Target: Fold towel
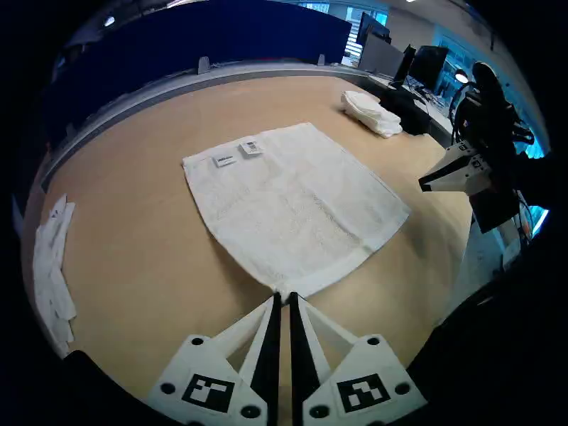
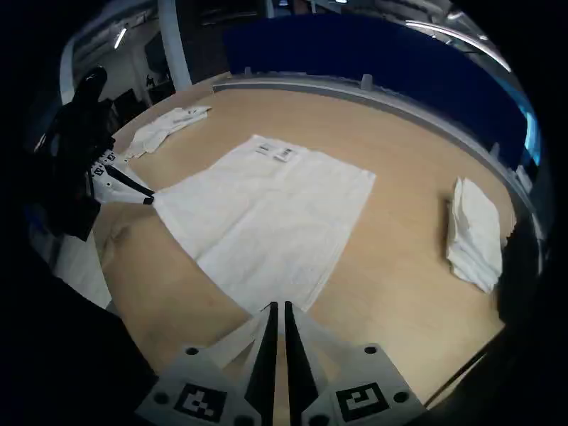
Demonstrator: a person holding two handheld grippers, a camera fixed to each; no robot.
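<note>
Two claws at the near corners of a white towel spread flat on the desk

The left claw (image 1: 285, 295) is closed, pinching a corner of the towel (image 1: 291, 199) that draws to a point between its tips. The right claw (image 2: 277, 307) is also closed at the neighbouring corner, though I cannot tell whether it has cloth. The towel looks light, soft and limp, so it will likely sag and drag on the desk (image 1: 142, 234). The corners are the best hold. Its tags (image 1: 238, 153) lie at the far edge, with a folded stack (image 1: 373, 113) beyond.
</note>
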